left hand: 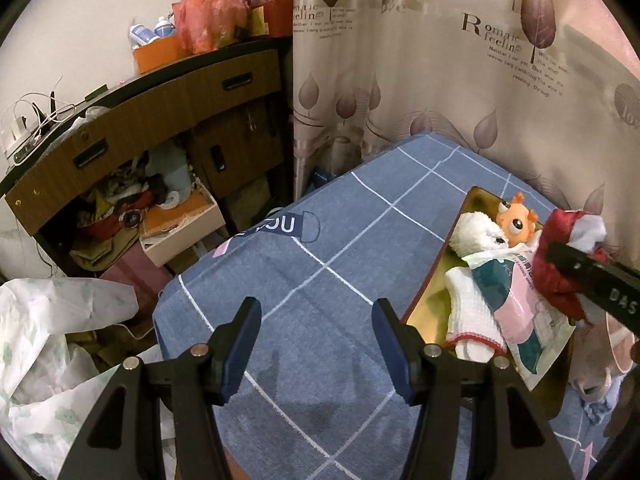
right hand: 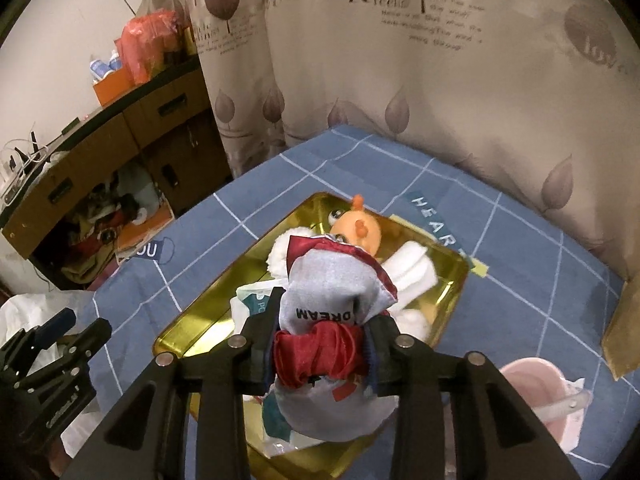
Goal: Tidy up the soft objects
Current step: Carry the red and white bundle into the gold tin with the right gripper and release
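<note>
Red-and-grey cloth bundle point(right hand: 336, 320): clamped in right gripper point(right hand: 320, 344) above gold tray point(right hand: 448, 304) (already crowded); next, lower and release. Left gripper point(left hand: 316, 344) spread, idle.

1. Premises: a lived-in home bedroom.
2. Evidence – a bed under a blue checked sheet point(left hand: 320, 280), a leaf-print curtain point(left hand: 440, 80), and a wooden cabinet point(left hand: 160, 120) with cluttered shelves.
</note>
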Demonstrator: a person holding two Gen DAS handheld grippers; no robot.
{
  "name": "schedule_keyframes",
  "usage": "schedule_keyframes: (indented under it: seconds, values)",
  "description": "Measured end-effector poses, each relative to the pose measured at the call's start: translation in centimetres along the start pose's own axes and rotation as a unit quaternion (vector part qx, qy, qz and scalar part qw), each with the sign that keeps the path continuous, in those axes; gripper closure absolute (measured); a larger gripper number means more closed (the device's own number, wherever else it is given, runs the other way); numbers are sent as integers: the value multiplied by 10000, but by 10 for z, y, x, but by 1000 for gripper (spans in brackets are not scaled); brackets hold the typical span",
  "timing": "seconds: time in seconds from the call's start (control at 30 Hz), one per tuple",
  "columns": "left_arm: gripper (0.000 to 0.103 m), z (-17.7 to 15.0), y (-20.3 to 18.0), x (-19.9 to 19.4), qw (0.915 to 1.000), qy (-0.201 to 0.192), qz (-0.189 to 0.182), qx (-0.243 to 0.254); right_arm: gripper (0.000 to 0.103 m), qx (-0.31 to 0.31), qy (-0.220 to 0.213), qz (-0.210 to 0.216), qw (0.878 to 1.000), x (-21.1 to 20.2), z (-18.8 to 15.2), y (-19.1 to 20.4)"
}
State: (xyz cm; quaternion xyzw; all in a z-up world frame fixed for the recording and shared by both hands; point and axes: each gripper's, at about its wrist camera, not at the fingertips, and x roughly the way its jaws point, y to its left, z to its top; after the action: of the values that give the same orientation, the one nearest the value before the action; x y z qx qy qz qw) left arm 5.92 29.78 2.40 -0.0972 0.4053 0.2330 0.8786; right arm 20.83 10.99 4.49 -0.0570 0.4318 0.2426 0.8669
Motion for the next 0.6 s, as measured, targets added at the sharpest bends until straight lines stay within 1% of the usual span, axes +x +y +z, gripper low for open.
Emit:
schedule_keyframes:
  seconds: [0.1,0.2,0.27,0.37,0.43,0.6]
  values:
    - [44,0,0,0,10000,0,-12,-6,63,29,66,31,10000,8,0,2]
    - [44,-1,-2,2,10000,7,4,24,51,6,55,14,10000,9,-1,6]
    - [44,-1,-3,2,10000,14,-5,34,48,-54,30,-58,10000,8,-1,9]
    - [44,-2,-4,2,10000,-1,4,46,40,-92,7,-105,9999,7,-1,11]
    - [44,-2,-5,1,10000,-8,16,60,30,-79,-16,-95,9999,5,-1,11]
    - [44,-2,-5,0,10000,-25,18,69,28,-65,-114,-62,9999,-2,0,13]
